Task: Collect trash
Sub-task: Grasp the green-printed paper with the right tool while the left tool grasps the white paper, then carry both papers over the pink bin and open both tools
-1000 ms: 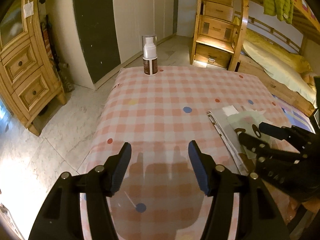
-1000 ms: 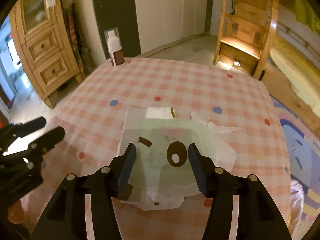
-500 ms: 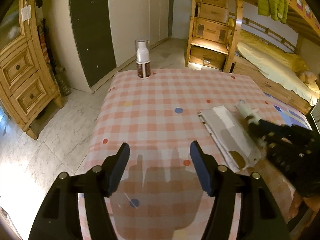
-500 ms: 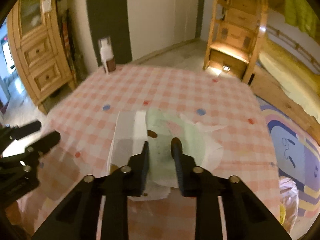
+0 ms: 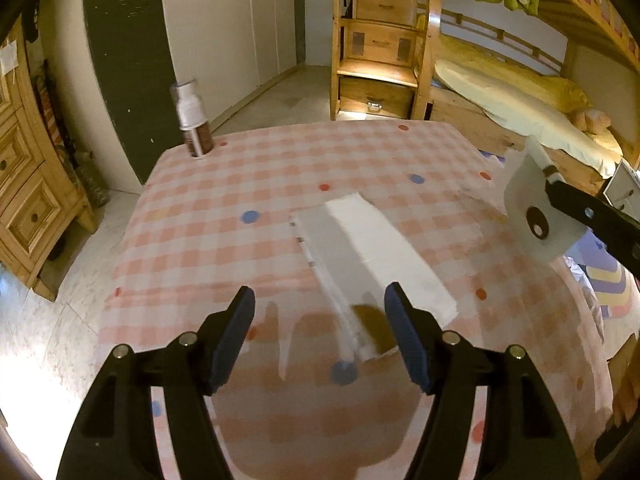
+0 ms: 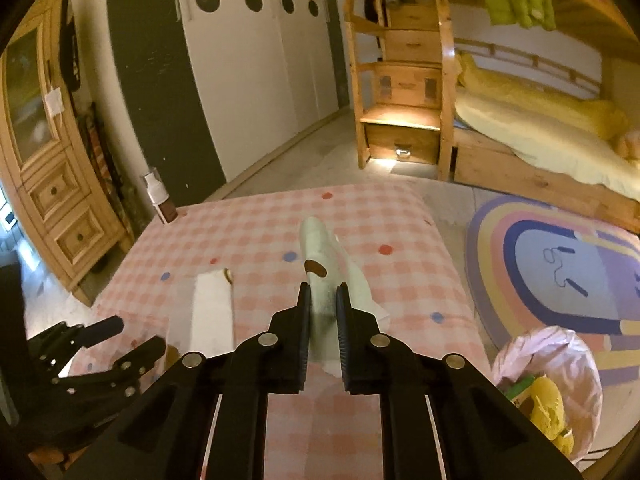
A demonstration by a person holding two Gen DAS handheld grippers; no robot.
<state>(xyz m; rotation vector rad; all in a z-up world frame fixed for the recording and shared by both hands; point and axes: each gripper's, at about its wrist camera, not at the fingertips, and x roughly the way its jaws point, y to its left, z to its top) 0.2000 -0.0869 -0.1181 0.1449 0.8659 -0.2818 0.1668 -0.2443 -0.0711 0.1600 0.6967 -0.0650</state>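
Note:
A pale green paper sheet with a brown spot point(image 6: 320, 248) hangs above the pink checked table point(image 6: 256, 232). My right gripper point(image 6: 323, 308) is shut on it, its jaws still closing. The left wrist view shows the same green sheet point(image 5: 528, 216) lifted at the table's right side, held by the right gripper point(image 5: 556, 184). A stack of white paper sheets point(image 5: 372, 248) lies flat on the cloth. My left gripper point(image 5: 320, 328) hovers over the stack's near end. Its jaws are opening and grip nothing. The left gripper point(image 6: 132, 340) also shows low on the left beside the white sheets point(image 6: 212, 308).
A white and brown pump bottle point(image 5: 194, 120) stands at the table's far left corner. A pink plastic bag point(image 6: 548, 376) with yellow and green rubbish sits on the floor at the table's right. A wooden cabinet point(image 5: 28, 184) stands left. A bunk bed with stairs point(image 5: 384, 52) is behind.
My right gripper shut on the green sheet and lifted it up and to the right off the white stack. My left gripper moved right, over the stack's near end.

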